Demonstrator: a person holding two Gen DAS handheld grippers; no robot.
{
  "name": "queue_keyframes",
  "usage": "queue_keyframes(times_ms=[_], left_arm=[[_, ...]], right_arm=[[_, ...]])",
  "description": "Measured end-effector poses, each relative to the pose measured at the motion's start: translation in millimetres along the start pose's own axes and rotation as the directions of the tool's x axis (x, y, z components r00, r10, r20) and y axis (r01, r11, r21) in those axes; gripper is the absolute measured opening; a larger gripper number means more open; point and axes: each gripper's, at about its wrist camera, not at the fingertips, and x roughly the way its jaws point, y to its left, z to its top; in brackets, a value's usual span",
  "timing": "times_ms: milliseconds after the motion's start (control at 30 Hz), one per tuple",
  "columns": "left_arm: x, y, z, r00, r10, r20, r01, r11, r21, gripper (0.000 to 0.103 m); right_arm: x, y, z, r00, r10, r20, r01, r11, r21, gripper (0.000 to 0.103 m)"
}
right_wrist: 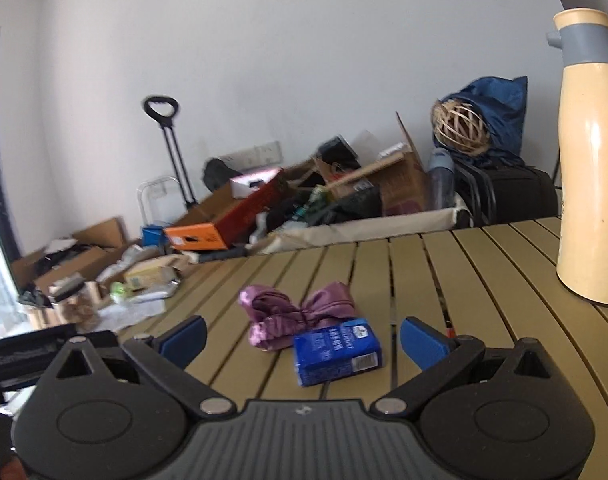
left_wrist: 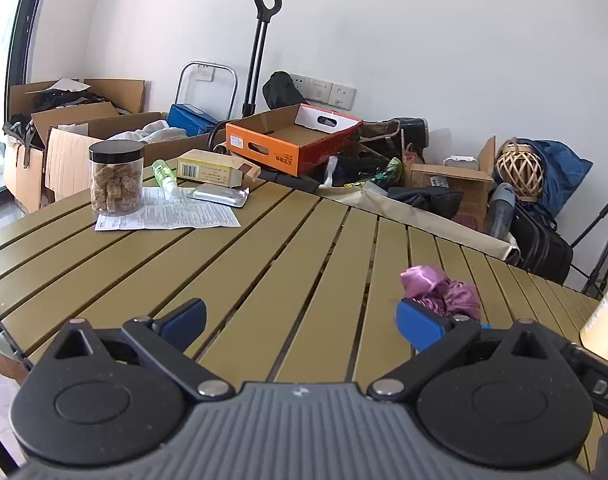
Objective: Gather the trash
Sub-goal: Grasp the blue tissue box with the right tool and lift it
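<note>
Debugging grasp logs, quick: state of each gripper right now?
Left gripper: open, empty, above the olive slatted table.
Right gripper: open, holding nothing; small blue printed carton lies between its fingers.

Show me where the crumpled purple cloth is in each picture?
Left wrist view: the crumpled purple cloth lies lower right on the slatted table, just behind the left tongs' right fingertip.
Right wrist view: it sits centre, touching a blue carton.
Shared landmark: the orange box behind the table.
</note>
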Motion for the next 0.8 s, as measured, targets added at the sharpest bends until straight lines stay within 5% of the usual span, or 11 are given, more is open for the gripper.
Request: queue_keyframes(times_ms=[100,467,800], left_arm=[[16,-1,4,1.000,0.012,-0.007,-0.012,1.000,0.010,0.103],[50,2,-2,0.998,0.021,-0.058,-0.020,1.000,0.014,0.103],[54,-1,-10,0.997,0.015,-0.082,-0.012,0.999,0.035,0.103]], right_arm=[[30,7,2,0.994,-0.081,-0.069,0.077,0.995,-0.058,0.103],[101,15,-2,0.967,-0.124,-0.224,0.091,0.984,-0.152,0.102],[110,11,-12,0.964,-0.114,-0.241,0.080,0.986,-0.144,0.076]])
